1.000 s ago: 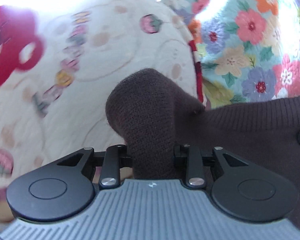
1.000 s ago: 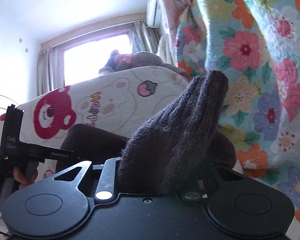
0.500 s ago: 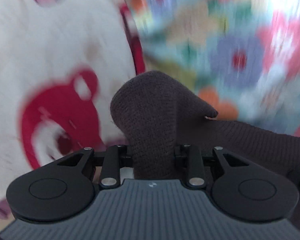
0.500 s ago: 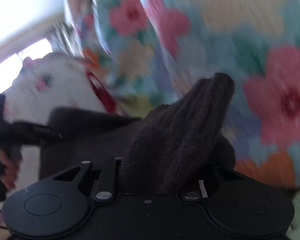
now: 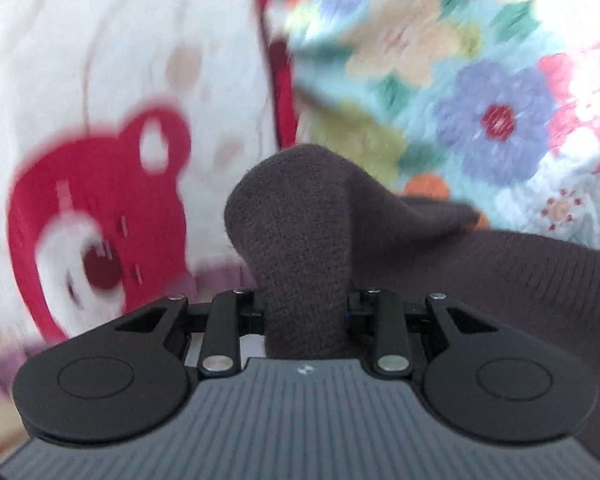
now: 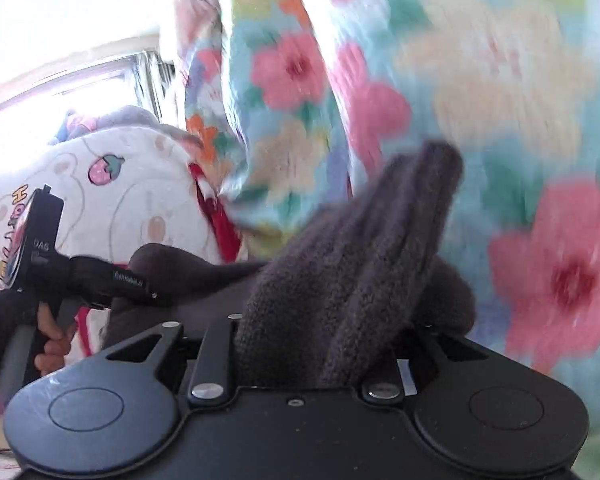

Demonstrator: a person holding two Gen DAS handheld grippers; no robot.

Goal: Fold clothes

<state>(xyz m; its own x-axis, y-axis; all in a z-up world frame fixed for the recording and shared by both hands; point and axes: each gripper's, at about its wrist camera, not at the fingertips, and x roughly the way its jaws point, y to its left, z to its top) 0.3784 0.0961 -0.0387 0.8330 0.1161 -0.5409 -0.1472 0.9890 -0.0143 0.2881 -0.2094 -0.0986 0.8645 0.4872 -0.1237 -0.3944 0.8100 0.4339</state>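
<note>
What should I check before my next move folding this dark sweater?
1. Left tongs gripping the sweater: ok, knit bunched between them.
2. Right tongs grip: cannot tell; they have just been opening, with knit bunched between them.
3. Sweater edge straight between both tongs: cannot tell, mostly hidden.
4. Sweater lying flat: cannot tell.
5. Room ahead: not ok, the floral quilt rises close behind the sweater.
</note>
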